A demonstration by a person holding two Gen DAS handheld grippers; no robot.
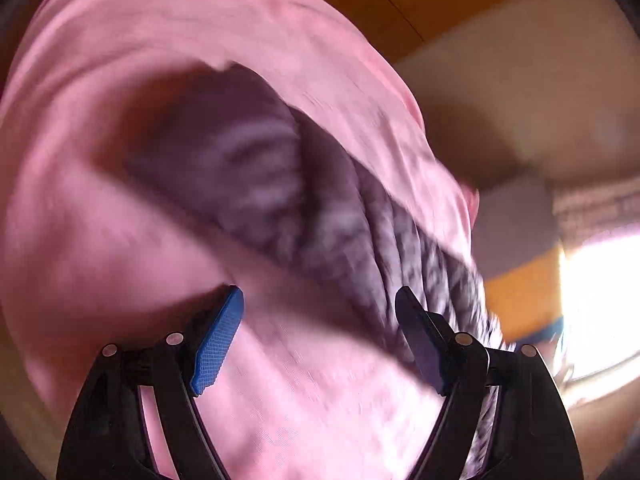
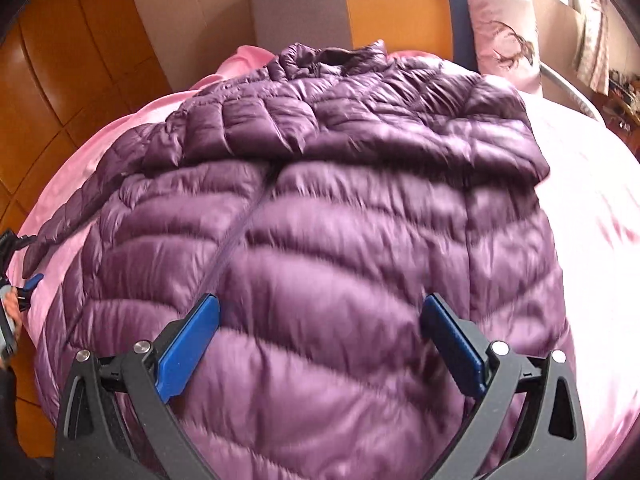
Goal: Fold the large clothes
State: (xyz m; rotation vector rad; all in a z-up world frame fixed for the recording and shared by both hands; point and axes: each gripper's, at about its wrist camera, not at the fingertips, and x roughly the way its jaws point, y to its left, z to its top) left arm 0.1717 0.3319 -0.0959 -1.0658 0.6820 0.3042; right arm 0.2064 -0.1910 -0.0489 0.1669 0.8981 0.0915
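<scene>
Across the frame centre, the purple jacket (image 2: 320, 200) lies flat on the pink bed (image 2: 600, 200), its zipper running away from my right claw (image 2: 320, 332), spread empty above the hem; my left claw (image 1: 320, 320) is spread empty too.

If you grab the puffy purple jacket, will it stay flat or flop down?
The purple jacket would probably flop: its sleeve already lies draped across the chest. The puffy quilted rows suggest it's light for its size. Its shiny fabric may slip on the pink sheet.

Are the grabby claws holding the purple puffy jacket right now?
No. The left gripper and right gripper are both open, over the jacket and pink sheet.
</scene>
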